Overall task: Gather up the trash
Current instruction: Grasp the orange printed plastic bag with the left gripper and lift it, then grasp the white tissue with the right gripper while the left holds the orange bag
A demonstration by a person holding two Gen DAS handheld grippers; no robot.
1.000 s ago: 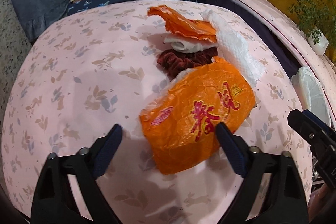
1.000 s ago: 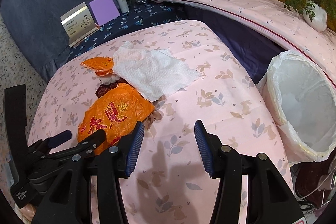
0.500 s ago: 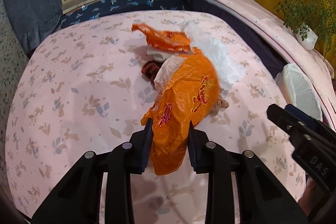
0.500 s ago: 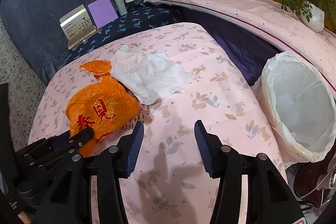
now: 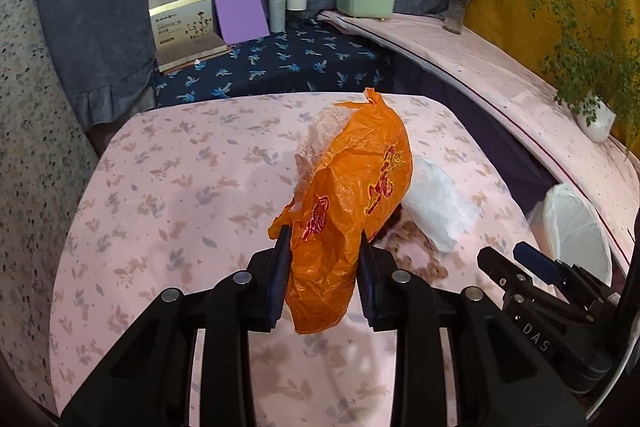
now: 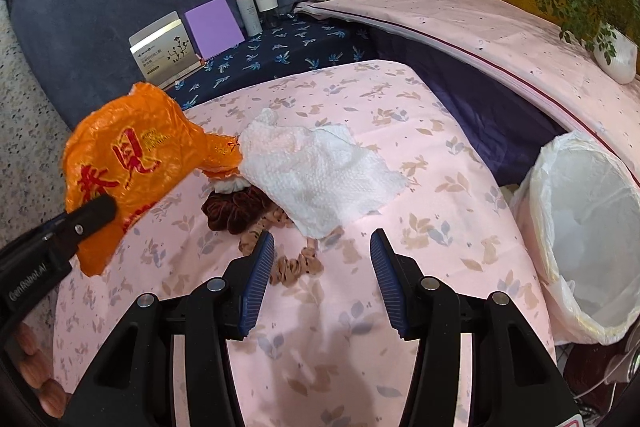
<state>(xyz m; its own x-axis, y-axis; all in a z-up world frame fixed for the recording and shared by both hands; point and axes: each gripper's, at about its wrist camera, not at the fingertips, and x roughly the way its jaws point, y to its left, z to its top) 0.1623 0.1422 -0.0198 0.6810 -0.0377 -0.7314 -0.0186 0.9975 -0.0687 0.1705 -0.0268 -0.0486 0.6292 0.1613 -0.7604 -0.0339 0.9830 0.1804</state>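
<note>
Left gripper (image 5: 322,281) pinches crinkled orange plastic bag (image 5: 352,211), lifted off table. Right gripper (image 6: 322,281), jaws spread, empty; white-lined bin (image 6: 588,247) at 3 o'clock.

Two fisheye views, each mounted behind its own claw, both tilted down and forward over the pink-covered surface (image 5: 168,187) toward the blue backdrop. Left wrist view: left claw (image 5: 323,277) fills the lower centre, close in; right claw (image 5: 516,267) shows at lower right. Right wrist view: right claw (image 6: 322,277) lower centre, left claw (image 6: 96,211) at left edge. Both share the surface, the orange bag (image 5: 352,203), the lined bin (image 6: 588,247) and the shelf of boxes (image 6: 248,55) at the back.
</note>
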